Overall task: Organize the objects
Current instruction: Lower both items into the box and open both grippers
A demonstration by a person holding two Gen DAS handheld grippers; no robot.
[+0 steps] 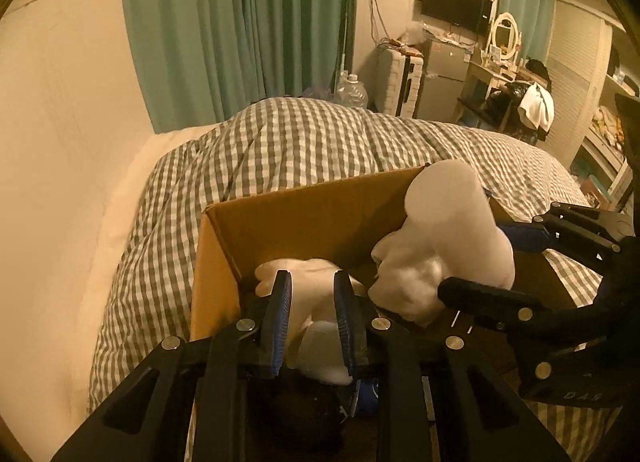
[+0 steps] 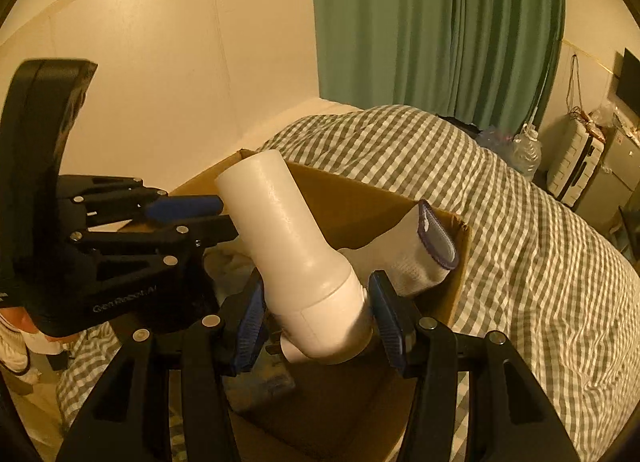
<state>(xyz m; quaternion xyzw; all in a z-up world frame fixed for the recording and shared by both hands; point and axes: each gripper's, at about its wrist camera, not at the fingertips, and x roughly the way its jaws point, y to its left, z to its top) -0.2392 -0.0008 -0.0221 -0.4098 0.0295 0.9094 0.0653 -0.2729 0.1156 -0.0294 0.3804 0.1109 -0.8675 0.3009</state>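
An open cardboard box [image 1: 304, 214] sits on a bed with a grey checked duvet [image 1: 280, 142]. My left gripper [image 1: 312, 302] is shut on a white cloth item [image 1: 316, 318] inside the box. My right gripper [image 2: 316, 314] is shut on a white plastic pipe fitting [image 2: 288, 238] and holds it tilted over the box [image 2: 352, 198]. The fitting [image 1: 452, 218] and right gripper [image 1: 496, 262] also show at the right of the left wrist view. A white sock with a dark cuff [image 2: 424, 250] hangs on the box's right wall. The left gripper [image 2: 200, 214] shows at the left of the right wrist view.
A dark item [image 1: 296, 406] and a blue item [image 1: 368, 394] lie at the box bottom. Green curtains [image 1: 240, 22] hang behind the bed, a cream wall [image 1: 60, 122] to the left. A fridge [image 1: 440, 78], suitcase [image 1: 400, 82], water jug [image 1: 352, 92] and dresser [image 1: 500, 70] stand beyond the bed.
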